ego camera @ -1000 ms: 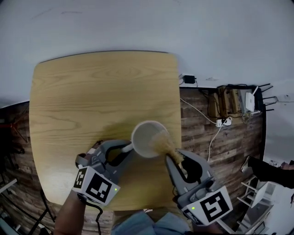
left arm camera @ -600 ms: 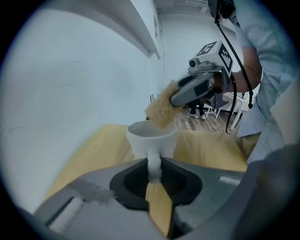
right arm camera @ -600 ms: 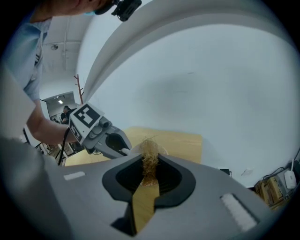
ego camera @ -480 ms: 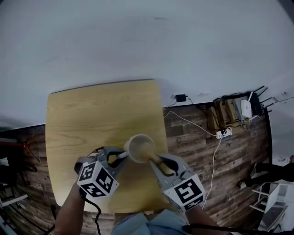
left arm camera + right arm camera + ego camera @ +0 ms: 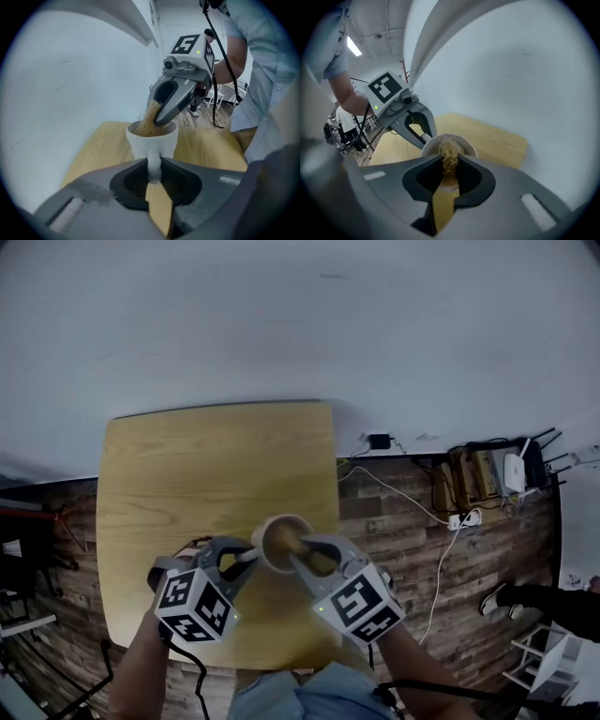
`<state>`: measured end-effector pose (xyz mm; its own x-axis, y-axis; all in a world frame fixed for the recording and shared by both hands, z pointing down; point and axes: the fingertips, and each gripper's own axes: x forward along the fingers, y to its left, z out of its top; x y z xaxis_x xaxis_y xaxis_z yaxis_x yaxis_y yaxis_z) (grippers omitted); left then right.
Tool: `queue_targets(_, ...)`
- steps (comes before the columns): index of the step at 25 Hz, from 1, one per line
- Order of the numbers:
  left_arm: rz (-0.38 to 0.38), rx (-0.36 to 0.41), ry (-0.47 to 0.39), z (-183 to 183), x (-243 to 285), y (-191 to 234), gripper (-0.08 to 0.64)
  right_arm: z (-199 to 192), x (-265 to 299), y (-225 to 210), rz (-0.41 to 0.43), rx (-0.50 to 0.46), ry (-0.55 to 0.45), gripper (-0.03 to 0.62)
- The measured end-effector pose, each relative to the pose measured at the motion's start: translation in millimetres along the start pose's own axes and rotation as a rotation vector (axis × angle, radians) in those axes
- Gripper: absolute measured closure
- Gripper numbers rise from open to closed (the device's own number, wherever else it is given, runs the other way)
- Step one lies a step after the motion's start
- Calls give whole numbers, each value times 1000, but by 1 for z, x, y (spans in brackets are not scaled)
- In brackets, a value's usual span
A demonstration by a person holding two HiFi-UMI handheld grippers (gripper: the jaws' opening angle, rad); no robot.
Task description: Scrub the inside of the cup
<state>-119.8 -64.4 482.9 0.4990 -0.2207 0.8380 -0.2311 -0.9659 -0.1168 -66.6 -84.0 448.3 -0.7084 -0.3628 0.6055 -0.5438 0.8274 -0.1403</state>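
A white cup (image 5: pixel 281 542) stands near the front of the wooden table (image 5: pixel 187 474). My left gripper (image 5: pixel 247 555) is shut on the cup's handle (image 5: pixel 153 161), which runs between its jaws in the left gripper view. My right gripper (image 5: pixel 302 549) is shut on a straw-coloured fibre scrubber (image 5: pixel 449 153) and reaches over the rim from the right. The bristles (image 5: pixel 148 121) hang down inside the cup (image 5: pixel 152 139). In the right gripper view the cup (image 5: pixel 465 143) lies just beyond the jaws, with the left gripper (image 5: pixel 423 136) at its far left side.
A pale wall rises behind the table. To the right is wooden plank floor with cables and a power strip (image 5: pixel 459 517) and boxes with a router (image 5: pixel 483 474). The table's right edge (image 5: pixel 336 484) lies close to the cup. The person's torso (image 5: pixel 267 79) is nearby.
The right gripper has swung in closer over the cup, and the scrubber sits lower inside it. The left gripper keeps its hold on the handle. The head view has pulled back.
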Motion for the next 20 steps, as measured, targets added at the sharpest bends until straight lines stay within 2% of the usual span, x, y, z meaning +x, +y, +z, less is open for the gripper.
queue_targets(7, 44, 126, 56, 13, -2, -1, 489, -13, 20, -8, 20, -70, 98, 532)
queue_targets(11, 51, 152, 69, 18, -2, -3, 489, -21, 23, -8, 14, -111, 170, 534)
queue_targets(15, 61, 171, 83, 18, -3, -3, 489, -27, 26, -4, 43, -96, 247, 535)
queue_targets(20, 93, 211, 110, 20, -2, -2, 489, -37, 23, 2, 123, -43, 346, 535)
